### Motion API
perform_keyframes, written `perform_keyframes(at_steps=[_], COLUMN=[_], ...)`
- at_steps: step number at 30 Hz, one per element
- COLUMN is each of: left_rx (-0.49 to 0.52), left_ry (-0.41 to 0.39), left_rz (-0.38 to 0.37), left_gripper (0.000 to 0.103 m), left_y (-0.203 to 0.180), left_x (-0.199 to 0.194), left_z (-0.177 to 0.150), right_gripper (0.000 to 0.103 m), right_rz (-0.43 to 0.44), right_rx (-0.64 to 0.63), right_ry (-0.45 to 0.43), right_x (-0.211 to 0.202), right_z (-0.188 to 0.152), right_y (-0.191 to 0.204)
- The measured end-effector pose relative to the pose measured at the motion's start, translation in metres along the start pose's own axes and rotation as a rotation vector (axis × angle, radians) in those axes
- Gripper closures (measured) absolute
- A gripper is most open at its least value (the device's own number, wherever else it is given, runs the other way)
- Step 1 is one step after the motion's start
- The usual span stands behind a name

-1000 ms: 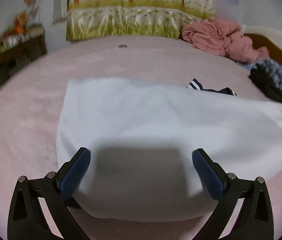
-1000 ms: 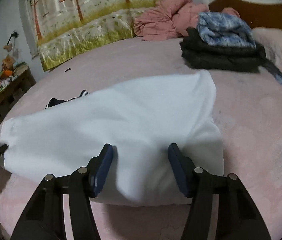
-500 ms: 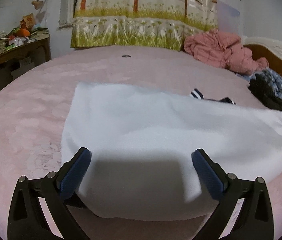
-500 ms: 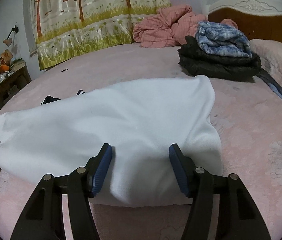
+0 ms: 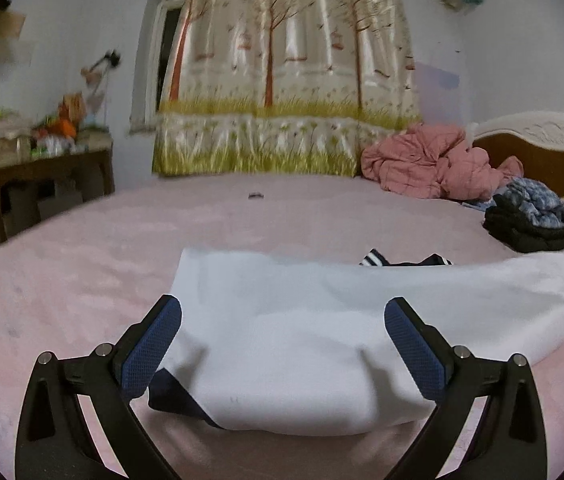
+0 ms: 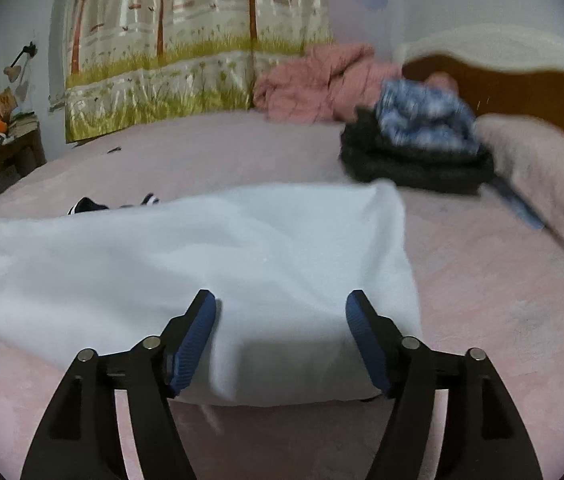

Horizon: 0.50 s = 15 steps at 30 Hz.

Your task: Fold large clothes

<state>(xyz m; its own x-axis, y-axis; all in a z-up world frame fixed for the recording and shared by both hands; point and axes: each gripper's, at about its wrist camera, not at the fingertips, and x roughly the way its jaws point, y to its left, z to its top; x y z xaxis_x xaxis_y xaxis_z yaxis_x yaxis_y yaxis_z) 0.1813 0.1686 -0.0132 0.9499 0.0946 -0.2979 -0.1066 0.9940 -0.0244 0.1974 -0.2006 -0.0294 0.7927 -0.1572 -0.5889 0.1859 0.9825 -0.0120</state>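
White folded garment (image 5: 321, 332) is spread across the pink bedspread (image 5: 82, 264). Its left end is straddled by the left gripper (image 5: 282, 340), jaws wide; its right end by the right gripper (image 6: 280, 340), jaws parted, nothing clamped.

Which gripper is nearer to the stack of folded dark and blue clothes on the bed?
The right gripper. It is open over the white garment's end nearest the folded stack. The left gripper, also open, is at the garment's opposite end, with the stack far off to its right.
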Motion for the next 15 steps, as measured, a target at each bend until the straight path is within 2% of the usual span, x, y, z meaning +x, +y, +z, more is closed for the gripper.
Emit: perform_keyframes(at_steps=[2, 4, 6, 8, 9, 15], left_rx=[0.017, 0.014, 0.006, 0.000, -0.001, -0.006], left_ry=[-0.021, -0.038, -0.057, -0.065, -0.060, -0.053], left_rz=[0.007, 0.009, 0.013, 0.022, 0.027, 0.028], left_gripper=[0.001, 0.001, 0.000, 0.000, 0.000, 0.000], left_y=[-0.003, -0.002, 0.000, 0.001, 0.001, 0.001], left_x=[-0.003, -0.006, -0.009, -0.011, -0.010, -0.006], left_z=[0.000, 0.001, 0.001, 0.001, 0.001, 0.001], right_gripper=[0.019, 0.018, 0.013, 0.004, 0.000, 0.000], right_rz=[-0.006, -0.026, -0.041, -0.045, -0.036, -0.037], right_rx=[-0.036, -0.051, -0.047, -0.035, -0.034, -0.063], right_ry=[-0.078, -0.151, -0.202, -0.241, -0.254, -0.265], right_x=[-0.016, -0.030, -0.041, -0.049, -0.052, -0.055], right_z=[-0.002, -0.004, -0.005, -0.006, -0.006, -0.005], right_y=[0.007, 0.011, 0.012, 0.010, 0.009, 0.016])
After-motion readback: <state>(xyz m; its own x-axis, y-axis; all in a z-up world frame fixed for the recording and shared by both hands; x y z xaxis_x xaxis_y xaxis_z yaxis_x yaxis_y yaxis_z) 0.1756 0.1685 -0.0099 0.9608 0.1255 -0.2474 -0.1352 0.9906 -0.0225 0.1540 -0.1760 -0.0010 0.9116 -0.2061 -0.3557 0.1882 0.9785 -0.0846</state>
